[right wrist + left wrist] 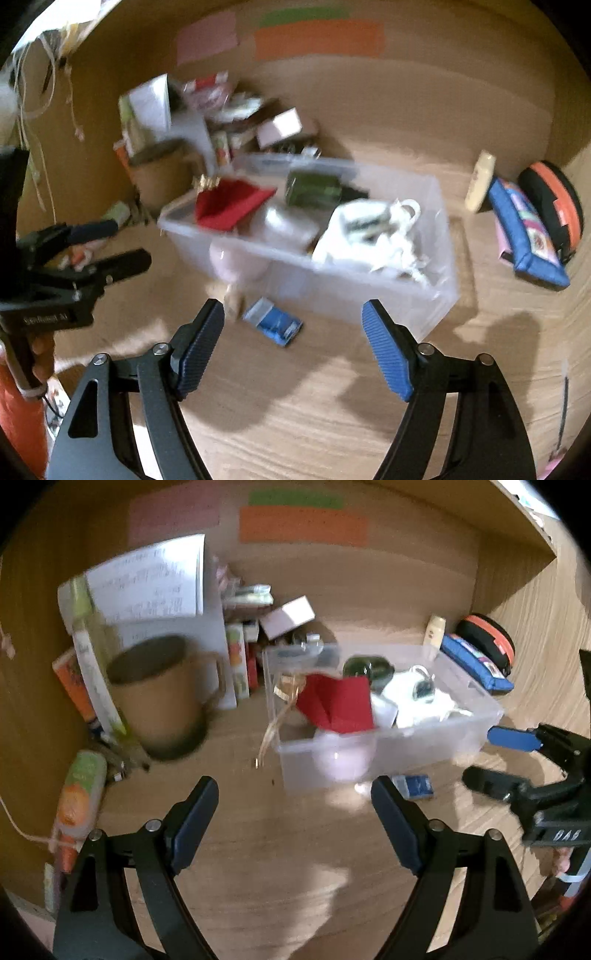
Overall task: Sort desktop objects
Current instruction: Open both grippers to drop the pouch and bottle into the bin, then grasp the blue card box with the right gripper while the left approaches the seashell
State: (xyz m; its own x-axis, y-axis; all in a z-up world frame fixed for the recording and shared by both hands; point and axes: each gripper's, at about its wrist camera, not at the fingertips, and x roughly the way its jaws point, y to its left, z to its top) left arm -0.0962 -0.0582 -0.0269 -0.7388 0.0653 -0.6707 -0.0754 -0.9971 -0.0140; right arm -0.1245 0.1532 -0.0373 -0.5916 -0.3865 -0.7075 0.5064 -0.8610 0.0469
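Nearest the cameras, the left gripper (293,794) and right gripper (293,317) are held spread and empty above the wooden desk (295,406). Beyond a small blue packet (275,325), a clear plastic bin (369,291) is seen, filled with a red folded paper (229,206), a green bottle (314,190) and white cups (373,225).

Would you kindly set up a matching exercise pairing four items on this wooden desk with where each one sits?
Things:
1. red folded paper
2. small blue packet
3. brown mug
4. blue padded pouch

Places:
A. lying on the bare desk just in front of the clear plastic bin
B. inside the bin, toward its left end
C. right of the bin, beside the black-and-orange round case
D. left of the bin, in front of the standing books and papers

Pairs: 1-B, 2-A, 3-D, 4-C
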